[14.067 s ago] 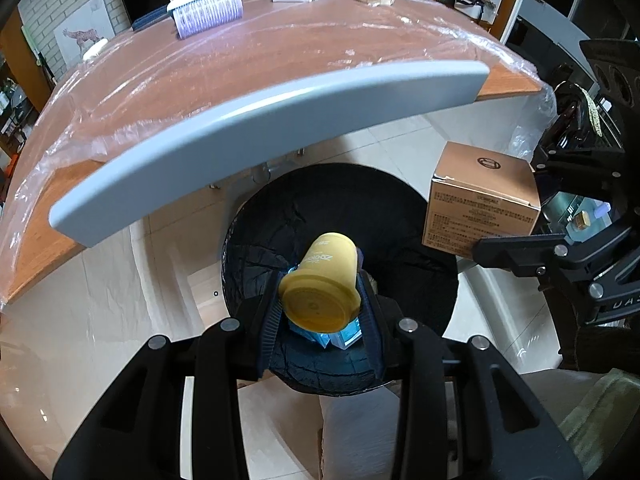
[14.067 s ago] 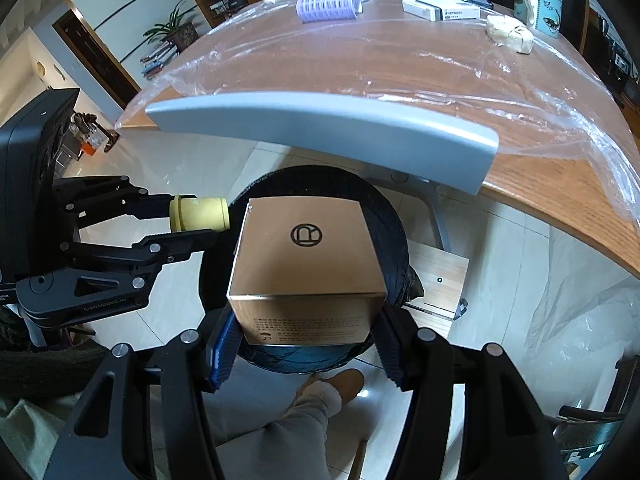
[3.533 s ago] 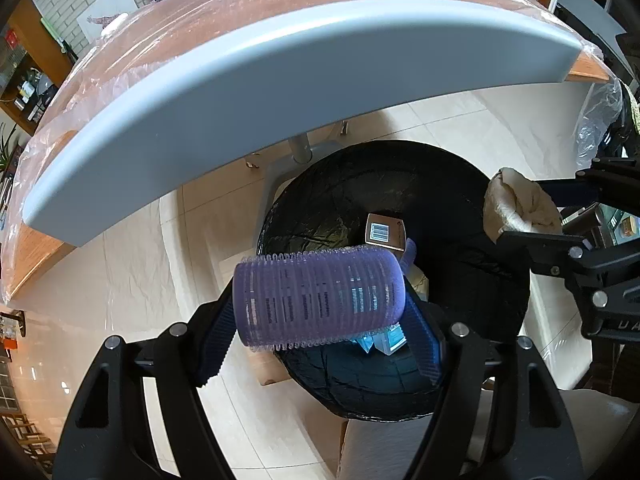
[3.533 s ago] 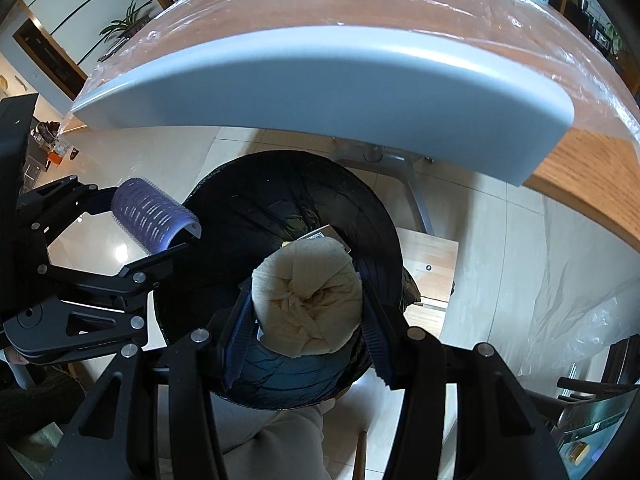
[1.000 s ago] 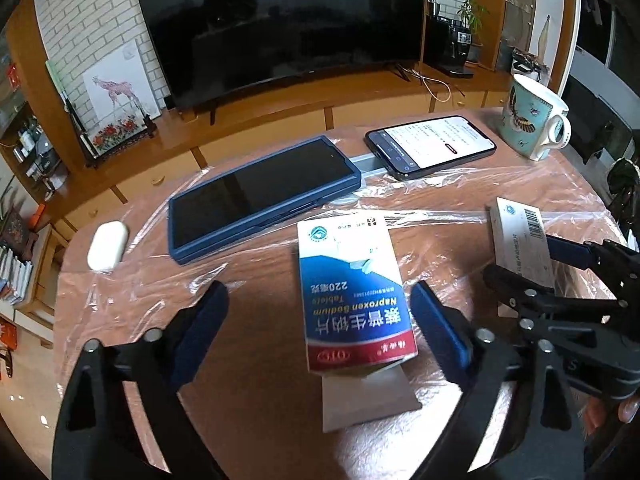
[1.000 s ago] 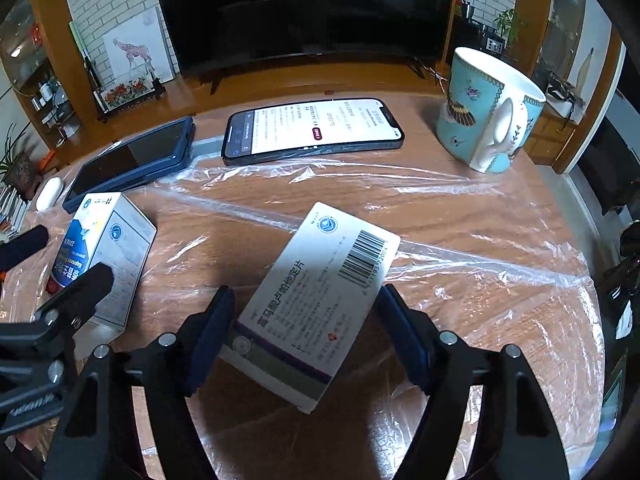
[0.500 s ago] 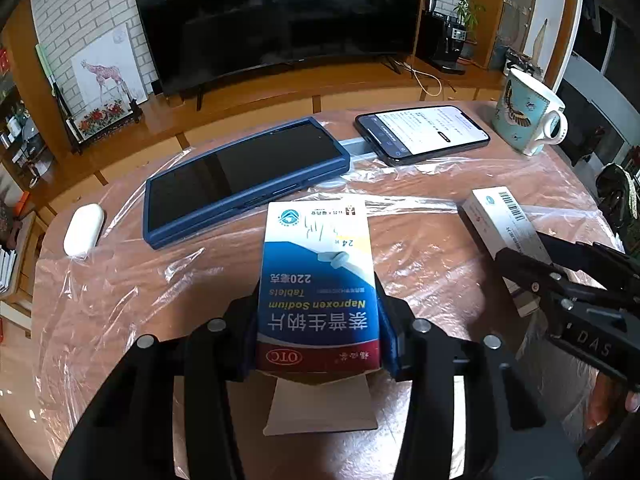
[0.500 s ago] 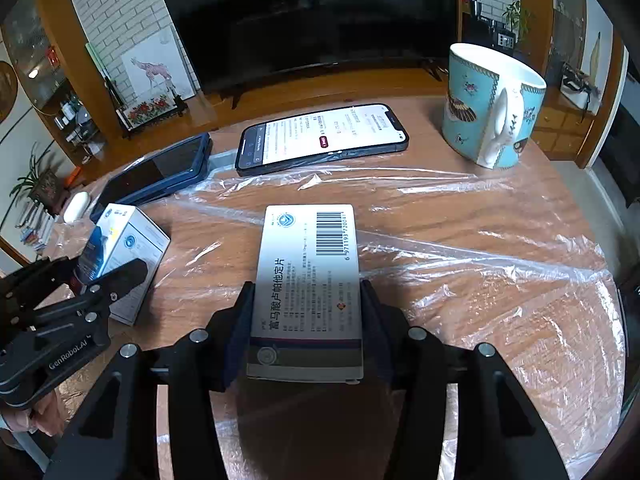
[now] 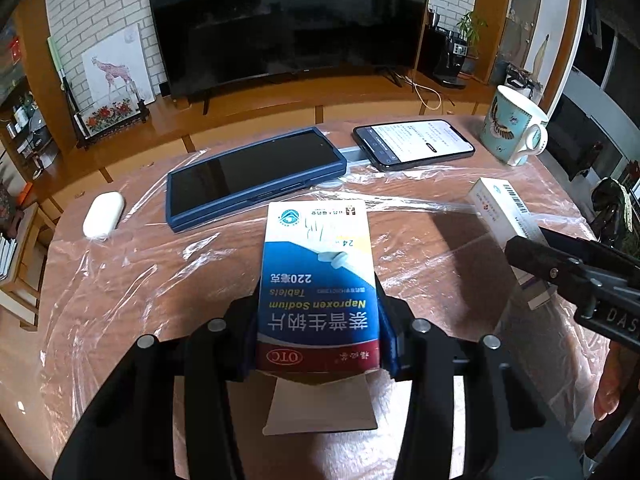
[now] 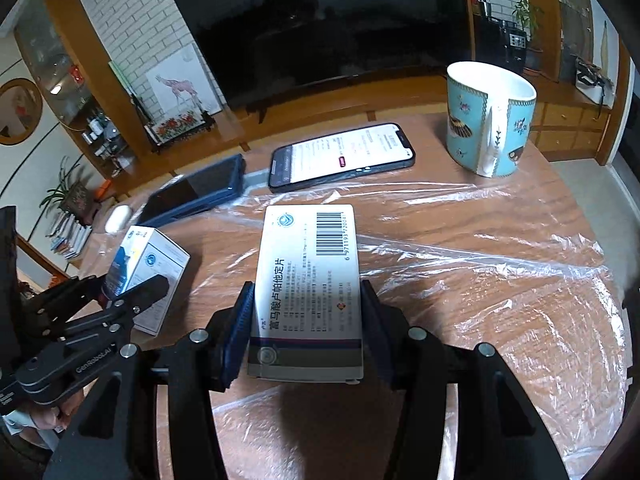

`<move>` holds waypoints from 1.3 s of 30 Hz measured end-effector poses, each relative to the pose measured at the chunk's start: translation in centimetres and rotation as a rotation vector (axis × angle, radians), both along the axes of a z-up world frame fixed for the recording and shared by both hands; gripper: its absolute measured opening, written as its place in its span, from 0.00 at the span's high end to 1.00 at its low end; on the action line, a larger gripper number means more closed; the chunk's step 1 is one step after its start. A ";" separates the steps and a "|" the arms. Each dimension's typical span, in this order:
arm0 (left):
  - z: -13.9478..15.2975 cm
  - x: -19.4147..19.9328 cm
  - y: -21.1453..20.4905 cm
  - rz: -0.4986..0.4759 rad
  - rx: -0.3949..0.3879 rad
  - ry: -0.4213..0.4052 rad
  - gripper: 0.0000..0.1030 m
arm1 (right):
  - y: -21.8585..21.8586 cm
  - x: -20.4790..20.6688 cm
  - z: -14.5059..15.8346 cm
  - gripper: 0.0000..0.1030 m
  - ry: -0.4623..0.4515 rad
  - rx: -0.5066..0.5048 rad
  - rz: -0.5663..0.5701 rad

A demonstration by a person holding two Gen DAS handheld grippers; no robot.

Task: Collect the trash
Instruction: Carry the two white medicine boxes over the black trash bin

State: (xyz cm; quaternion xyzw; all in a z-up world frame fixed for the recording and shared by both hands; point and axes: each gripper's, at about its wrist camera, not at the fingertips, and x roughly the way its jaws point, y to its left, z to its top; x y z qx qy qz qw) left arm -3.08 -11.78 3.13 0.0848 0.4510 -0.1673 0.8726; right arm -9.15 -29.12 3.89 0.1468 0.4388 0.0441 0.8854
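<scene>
My left gripper (image 9: 318,332) is shut on a blue-and-white Naproxen tablet box (image 9: 318,280), held above the plastic-covered wooden table (image 9: 140,280); its open flap hangs out toward me. My right gripper (image 10: 306,340) is shut on a flat white medicine box (image 10: 308,280) with a barcode, also lifted off the table. Each gripper shows in the other's view: the right one with its white box (image 9: 504,208) at the right edge, the left one with its blue box (image 10: 148,268) at the left. The trash bin is out of view.
At the back of the table lie a dark tablet in a blue case (image 9: 256,172), a lit phone (image 9: 416,142), a white earbud case (image 9: 102,216) at the left and a turquoise mug (image 10: 488,116) at the right. A TV and shelves stand behind.
Both grippers, each shut on its box, have lifted a little higher and tilted back, so more of the room shows. One second ago both were open around the boxes.
</scene>
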 end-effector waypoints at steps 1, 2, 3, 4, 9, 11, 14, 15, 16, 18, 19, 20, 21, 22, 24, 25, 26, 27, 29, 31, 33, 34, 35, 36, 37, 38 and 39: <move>0.2 -0.2 0.1 0.002 -0.002 -0.002 0.54 | 0.2 -0.3 0.2 0.51 -0.005 0.000 0.008; 0.3 -0.5 0.2 0.004 -0.004 -0.005 0.54 | 0.3 -0.5 0.4 0.51 -0.008 0.002 0.015; 0.4 -0.7 0.3 0.007 -0.008 -0.007 0.54 | 0.4 -0.8 0.6 0.51 -0.010 0.004 0.022; 0.6 -1.0 0.5 0.010 -0.013 -0.008 0.54 | 0.6 -1.1 0.8 0.51 -0.015 0.007 0.032; 1.1 -2.3 1.0 0.024 -0.031 -0.016 0.54 | 1.0 -2.6 1.5 0.51 -0.029 0.011 0.067; 1.3 -2.8 1.2 0.028 -0.033 -0.020 0.54 | 0.9 -3.3 1.7 0.51 -0.035 0.008 0.077; 1.7 -3.8 1.4 0.034 -0.038 -0.027 0.54 | 0.9 -4.2 2.0 0.51 -0.043 0.016 0.087; 1.8 -4.1 1.4 0.034 -0.040 -0.029 0.54 | 0.8 -4.5 2.1 0.51 -0.044 0.022 0.090; 1.9 -4.5 1.5 0.035 -0.041 -0.033 0.54 | 0.8 -4.8 2.2 0.51 -0.046 0.026 0.094; 2.2 -5.1 1.5 0.035 -0.041 -0.038 0.54 | 0.8 -5.5 2.4 0.51 -0.050 0.027 0.103; 2.3 -5.5 1.5 0.034 -0.042 -0.041 0.54 | 0.8 -5.9 2.5 0.51 -0.051 0.027 0.107; 2.4 -6.0 1.6 0.033 -0.044 -0.042 0.54 | 0.9 -6.2 2.5 0.51 -0.052 0.030 0.110; 2.5 -6.3 1.6 0.033 -0.045 -0.043 0.54 | 0.9 -6.6 2.5 0.51 -0.052 0.034 0.115; 2.7 -6.7 1.7 0.033 -0.047 -0.044 0.54 | 0.9 -6.9 2.5 0.51 -0.051 0.036 0.118; 2.8 -7.4 1.8 0.034 -0.049 -0.044 0.54 | 0.8 -7.7 2.6 0.51 -0.050 0.039 0.125; 2.8 -7.8 1.8 0.034 -0.051 -0.044 0.54 | 0.9 -8.1 2.6 0.51 -0.050 0.040 0.130; 2.8 -8.3 1.9 0.034 -0.052 -0.044 0.54 | 0.9 -8.4 2.7 0.51 -0.050 0.041 0.132; 2.9 -8.7 1.9 0.033 -0.051 -0.044 0.54 | 0.9 -8.8 2.7 0.51 -0.050 0.042 0.135; 2.9 -9.5 2.0 0.032 -0.047 -0.047 0.54 | 0.9 -9.4 2.7 0.51 -0.048 0.047 0.142; 2.9 -10.3 2.0 0.030 -0.039 -0.052 0.54 | 1.0 -10.2 2.7 0.51 -0.045 0.053 0.151; 3.0 -11.2 2.0 0.028 -0.033 -0.055 0.54 | 1.1 -10.8 2.8 0.51 -0.045 0.055 0.160; 2.9 -11.6 2.0 0.027 -0.032 -0.057 0.54 | 1.1 -11.2 2.8 0.51 -0.045 0.057 0.166; 3.0 -12.0 2.0 0.026 -0.029 -0.058 0.54 | 1.1 -11.6 2.9 0.51 -0.046 0.058 0.171; 3.0 -12.3 2.0 0.026 -0.026 -0.060 0.54 | 1.1 -11.9 2.9 0.51 -0.046 0.059 0.177; 3.0 -12.7 2.1 0.026 -0.023 -0.061 0.54 | 1.2 -12.3 3.0 0.51 -0.047 0.059 0.184; 3.0 -13.1 2.0 0.026 -0.018 -0.063 0.54 | 1.2 -12.6 3.0 0.51 -0.047 0.059 0.190; 3.0 -13.4 2.1 0.027 -0.016 -0.065 0.54 | 1.3 -13.0 3.1 0.51 -0.047 0.059 0.197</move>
